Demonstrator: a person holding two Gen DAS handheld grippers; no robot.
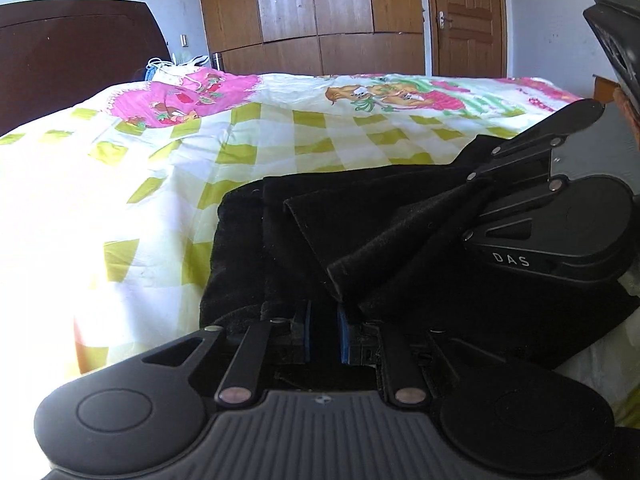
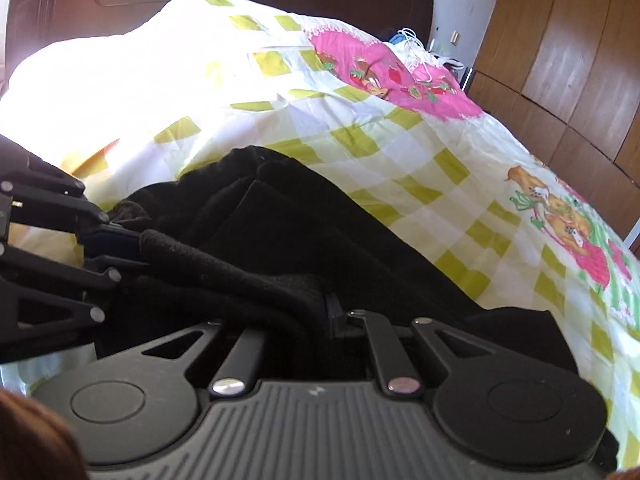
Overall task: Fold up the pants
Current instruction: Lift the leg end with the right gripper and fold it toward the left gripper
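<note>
Black pants (image 1: 280, 240) lie folded in layers on the bed; they also show in the right wrist view (image 2: 320, 232). My left gripper (image 1: 324, 332) is shut on an edge of the pants, its blue pads pinching the fabric. My right gripper (image 2: 316, 312) is shut on the same raised fold of pants, close beside the left one. The right gripper shows in the left wrist view (image 1: 476, 196) at the right, and the left gripper shows in the right wrist view (image 2: 132, 244) at the left. A band of fabric stretches between them.
The bed has a white, green-checked cover (image 1: 160, 184) with pink cartoon prints. A dark headboard (image 1: 72, 56) stands at the left, a wooden wardrobe (image 1: 312, 12) and door (image 1: 468, 16) behind. Small items (image 1: 176, 64) lie at the bed's far corner.
</note>
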